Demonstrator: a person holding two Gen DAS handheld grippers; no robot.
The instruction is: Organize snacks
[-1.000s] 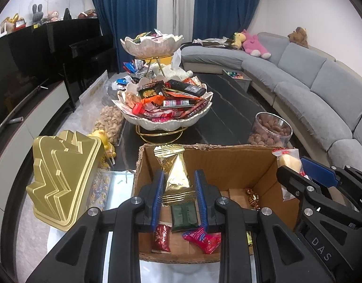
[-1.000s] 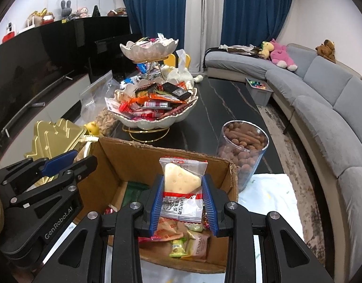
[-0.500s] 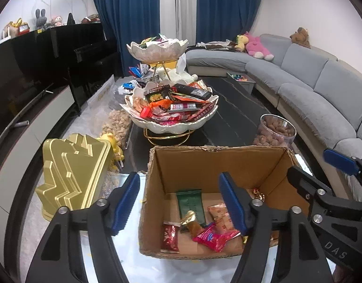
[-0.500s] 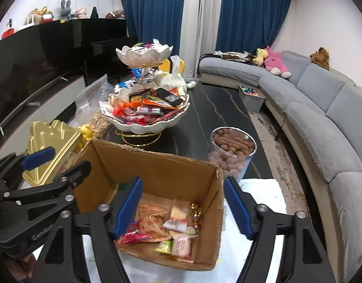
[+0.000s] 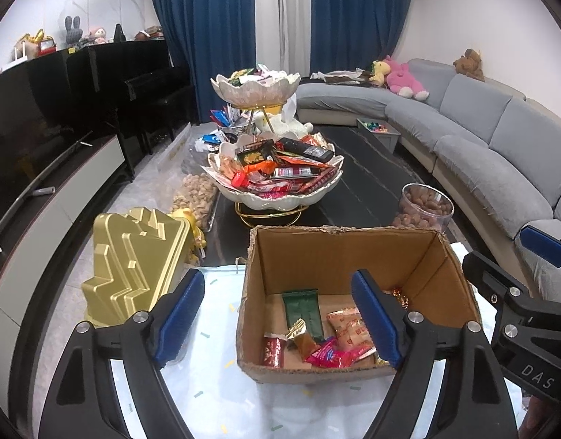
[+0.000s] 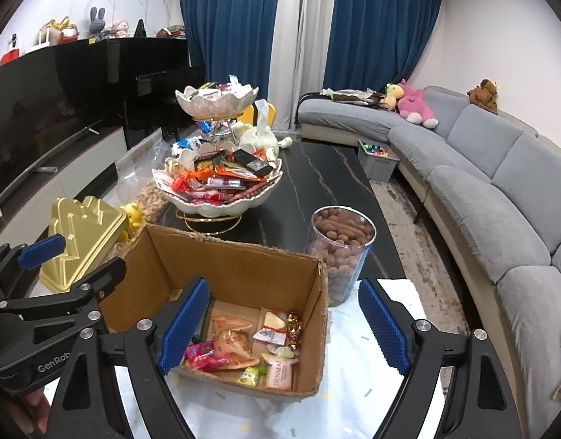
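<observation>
A second ago each gripper pinched a packet over the cardboard box (image 5: 339,256): the left one a gold sachet, the right one a clear pack with a pale wedge inside. Both packets now lie in the box, and both sets of jaws have just been opening. The left gripper (image 5: 277,314) stands wide with nothing between its blue pads, and so does the right gripper (image 6: 284,325). Both views also show the box from a little higher and further back than before.

In the left view the gold sachet (image 5: 302,338) lies on the box floor beside a dark green packet (image 5: 304,309), a red wrapper (image 5: 274,351), a pink wrapper (image 5: 330,356) and an orange-and-white pack (image 5: 348,329). In the right view the wedge pack (image 6: 271,327) rests near the box's right wall, next to foil sweets (image 6: 294,329).

Readable writing: "DENMAS", perhaps cut off, on a pink packet (image 6: 281,373) at the front of the box; "GenRob" on the left gripper's body in the right view; "DAS" on the right gripper's body in the left view. Print on the other wrappers is too small to read.

The box sits on a pale cloth (image 5: 214,384) at the near end of a dark table (image 6: 317,183). Behind it stand a two-tier snack stand (image 5: 277,179), a clear jar of brown nuts (image 6: 341,252) and a gold tin (image 5: 134,267)
</observation>
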